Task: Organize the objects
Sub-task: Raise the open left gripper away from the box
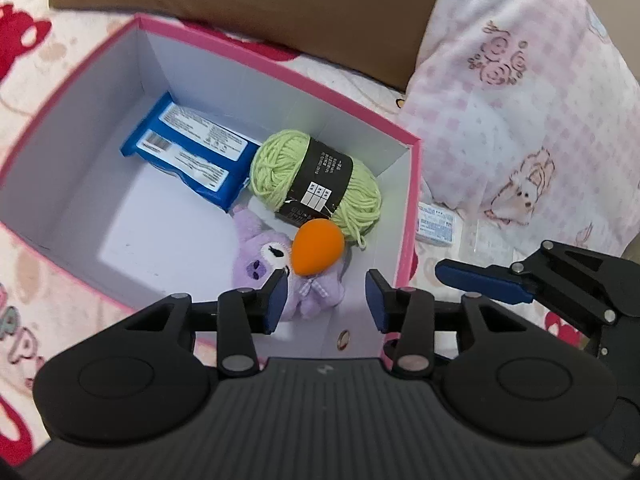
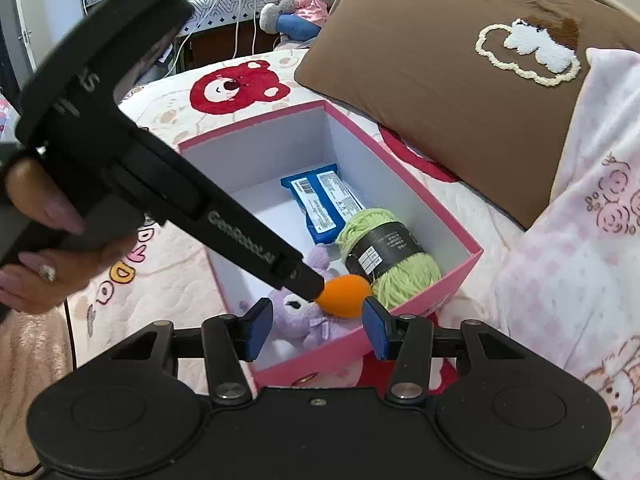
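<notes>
Tongs on the left [image 1: 326,300] stand open above the near end of the pink box [image 1: 280,76], with nothing between their blue pads [image 1: 276,300]. Just beyond those pads an orange sponge [image 1: 317,249] lies on a purple plush toy [image 1: 280,276] on the box floor, free of both pads. Behind it lie a ball of green yarn [image 1: 316,184] and, further back, a blue packet [image 1: 188,152].

From the right wrist camera, the right tongs [image 2: 316,328] are also open and empty, held over the near wall of the box [image 2: 320,356]. The sponge [image 2: 346,290] shows just past them, slightly nearer their right pad. A hand [image 2: 52,248] holds the left tool [image 2: 160,184], whose tip sits just beside the sponge. The box rests on a bedspread [image 2: 168,116] between a brown pillow [image 2: 440,80] and a pink blanket [image 2: 580,240].
</notes>
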The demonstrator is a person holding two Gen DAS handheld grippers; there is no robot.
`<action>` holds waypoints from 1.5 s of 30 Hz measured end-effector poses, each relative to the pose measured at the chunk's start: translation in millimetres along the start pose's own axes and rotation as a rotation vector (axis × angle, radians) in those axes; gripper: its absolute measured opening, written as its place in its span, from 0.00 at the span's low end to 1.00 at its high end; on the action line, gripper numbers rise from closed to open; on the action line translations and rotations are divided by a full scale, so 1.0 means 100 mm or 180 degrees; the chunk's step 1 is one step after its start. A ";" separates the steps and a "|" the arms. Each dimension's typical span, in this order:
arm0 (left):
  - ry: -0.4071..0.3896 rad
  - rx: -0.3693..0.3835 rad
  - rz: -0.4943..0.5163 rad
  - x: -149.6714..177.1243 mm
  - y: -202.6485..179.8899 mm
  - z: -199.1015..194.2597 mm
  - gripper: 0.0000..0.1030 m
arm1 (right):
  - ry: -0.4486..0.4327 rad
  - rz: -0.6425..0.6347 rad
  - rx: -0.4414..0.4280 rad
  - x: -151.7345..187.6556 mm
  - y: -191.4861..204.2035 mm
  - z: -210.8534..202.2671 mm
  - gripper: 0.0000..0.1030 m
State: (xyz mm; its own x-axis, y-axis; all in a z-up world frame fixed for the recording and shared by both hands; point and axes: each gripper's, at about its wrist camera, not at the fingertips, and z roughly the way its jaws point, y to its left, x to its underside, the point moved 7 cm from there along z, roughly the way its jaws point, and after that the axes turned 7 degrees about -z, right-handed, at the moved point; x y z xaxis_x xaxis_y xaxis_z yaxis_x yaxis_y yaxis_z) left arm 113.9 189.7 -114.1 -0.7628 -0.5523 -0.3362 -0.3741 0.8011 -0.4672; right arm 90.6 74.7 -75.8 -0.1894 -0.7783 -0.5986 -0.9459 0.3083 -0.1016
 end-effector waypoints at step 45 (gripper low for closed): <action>0.0107 0.0001 0.1088 1.39 -0.84 -1.56 0.67 | -0.0017 0.0528 -0.0179 0.61 0.70 -1.50 0.79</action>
State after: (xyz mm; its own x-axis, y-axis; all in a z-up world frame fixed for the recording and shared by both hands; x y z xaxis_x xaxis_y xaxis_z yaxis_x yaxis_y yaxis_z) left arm -42.7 81.9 5.7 -0.8610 -0.2440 -0.4462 -0.0938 0.9385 -0.3323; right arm -26.5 -33.8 -0.3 -0.3429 -0.7163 -0.6077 -0.9150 0.4011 0.0435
